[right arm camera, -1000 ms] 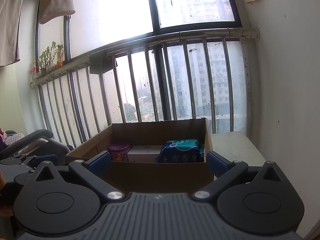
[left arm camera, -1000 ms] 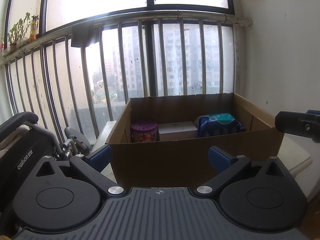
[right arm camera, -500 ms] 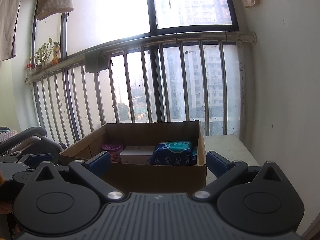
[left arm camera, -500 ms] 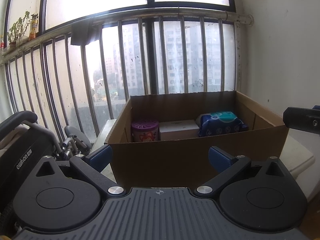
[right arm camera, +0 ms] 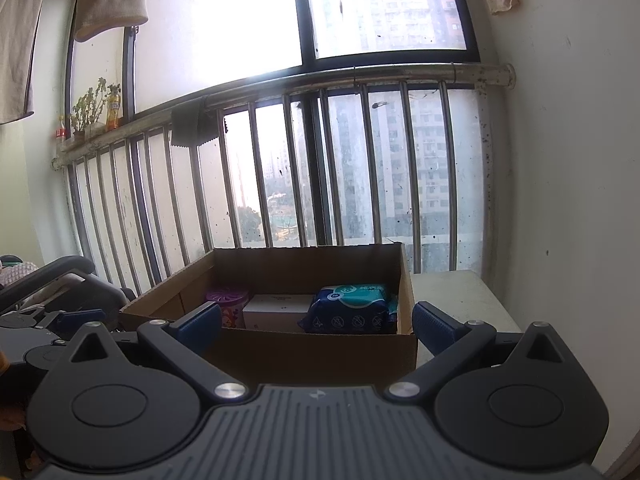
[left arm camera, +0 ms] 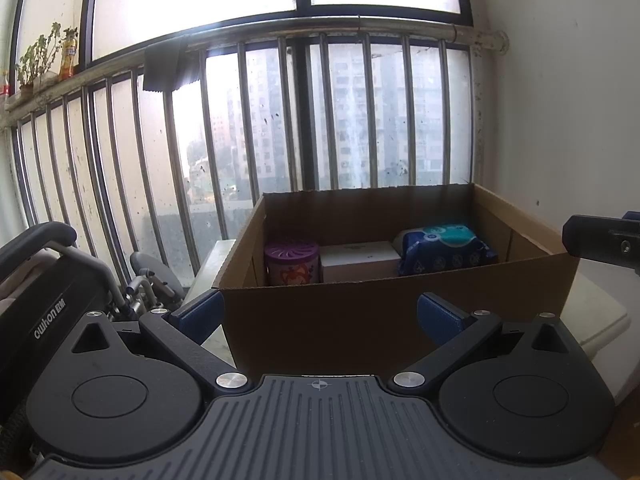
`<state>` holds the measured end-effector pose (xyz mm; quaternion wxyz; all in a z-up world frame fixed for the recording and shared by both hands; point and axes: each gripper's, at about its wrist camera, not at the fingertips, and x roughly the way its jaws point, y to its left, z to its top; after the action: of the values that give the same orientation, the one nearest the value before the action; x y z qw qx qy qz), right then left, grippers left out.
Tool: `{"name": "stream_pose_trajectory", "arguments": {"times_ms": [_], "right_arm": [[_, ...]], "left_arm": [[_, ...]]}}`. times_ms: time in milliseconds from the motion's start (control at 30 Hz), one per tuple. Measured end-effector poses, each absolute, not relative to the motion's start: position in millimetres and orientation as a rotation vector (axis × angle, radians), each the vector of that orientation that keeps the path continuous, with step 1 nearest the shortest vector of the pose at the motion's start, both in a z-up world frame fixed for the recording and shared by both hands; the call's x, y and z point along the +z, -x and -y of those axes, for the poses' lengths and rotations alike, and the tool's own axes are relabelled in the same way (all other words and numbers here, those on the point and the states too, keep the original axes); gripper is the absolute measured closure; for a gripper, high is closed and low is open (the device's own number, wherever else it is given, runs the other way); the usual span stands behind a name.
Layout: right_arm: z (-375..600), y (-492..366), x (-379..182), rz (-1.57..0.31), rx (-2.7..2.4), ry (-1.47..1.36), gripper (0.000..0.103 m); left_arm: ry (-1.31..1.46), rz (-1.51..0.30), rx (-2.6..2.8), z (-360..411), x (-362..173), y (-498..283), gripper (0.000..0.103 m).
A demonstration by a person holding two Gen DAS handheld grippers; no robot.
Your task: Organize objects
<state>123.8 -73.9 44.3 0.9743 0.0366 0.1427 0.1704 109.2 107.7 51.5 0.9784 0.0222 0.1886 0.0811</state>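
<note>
Straight ahead of both tongs sits the cardboard box (left arm camera: 384,308), parked on a pale tabletop (right arm camera: 456,300) against the railing, its open top facing up. Left tongs (left arm camera: 318,314) spread wide and carrying nothing, right tongs (right arm camera: 316,324) just the same: wide apart, empty. Along the box's far wall, a neat row runs left to right: purple canister (left arm camera: 293,261) at the far-left corner, white carton (left arm camera: 360,259) touching it in the middle, blue wipes pack (left arm camera: 444,249) toward the far-right corner, lying with its long axis across the box. From the left wrist view the near wall fills the gap between the fingers, so the left looks closer, lined up on the canister side. The right hangs further back, facing the wipes pack side. Any reach, I'd judge, must go up over that near wall and then down.
</note>
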Motion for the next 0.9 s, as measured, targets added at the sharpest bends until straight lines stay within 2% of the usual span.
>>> {"name": "stream_pose_trajectory", "arguments": {"times_ms": [900], "right_arm": [[79.3,-124.7,43.4,-0.29,0.339,-0.087,0.0]], "left_arm": [[-0.056,-0.377,0.16,-104.5,52.1,-108.6,0.0]]}}
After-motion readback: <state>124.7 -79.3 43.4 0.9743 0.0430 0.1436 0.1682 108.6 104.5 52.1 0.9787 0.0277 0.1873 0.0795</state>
